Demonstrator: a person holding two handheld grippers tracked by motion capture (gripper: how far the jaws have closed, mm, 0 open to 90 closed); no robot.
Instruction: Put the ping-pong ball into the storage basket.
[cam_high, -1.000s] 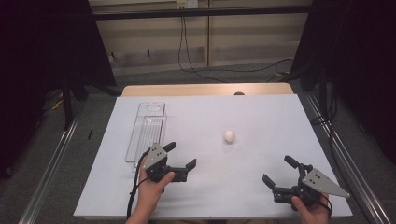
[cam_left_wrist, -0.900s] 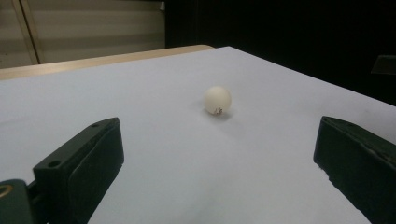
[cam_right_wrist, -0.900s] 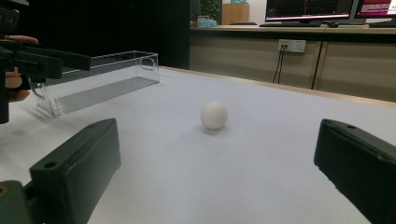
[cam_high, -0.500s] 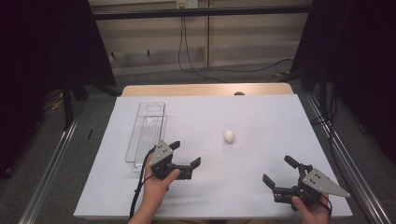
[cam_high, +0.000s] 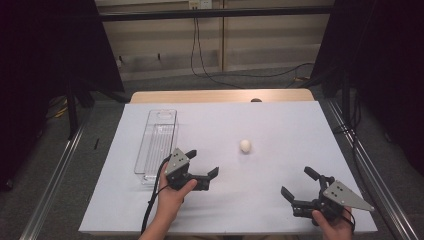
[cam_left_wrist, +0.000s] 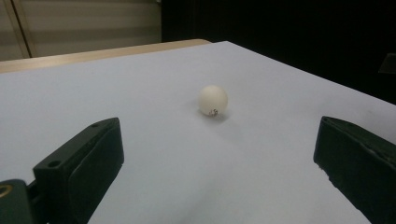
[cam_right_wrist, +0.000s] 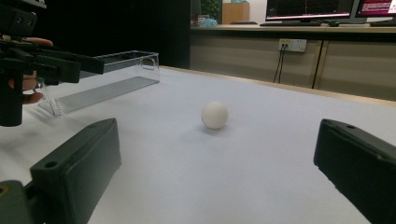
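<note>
A white table (cam_high: 300, 130) is seen from above, and near its left side a clear plastic tray (cam_high: 156, 142) is laid lengthwise, apparently empty. The left gripper (cam_high: 202, 167) is held just beside the near end of this tray, with its jaws spread wide and nothing between them. The right gripper (cam_high: 299, 187) is held low at the near right corner, likewise released and empty. Between the two, somewhat farther from the person, a small white ball (cam_high: 245, 145) rests alone on the table, well apart from the tray.

The ball is judged to be light, hard and smooth, so it can roll away easily if it is pushed from one side. It should probably be taken across its widest part, with both jaws closing evenly and gently.

In the left gripper view a small dark mark low on the ball (cam_left_wrist: 213, 100) is shown, which is not visible from above. In the right gripper view the tray (cam_right_wrist: 100, 79) is shown from the side with its raised walls, and monitors (cam_right_wrist: 327, 9) are seen on a far counter.
</note>
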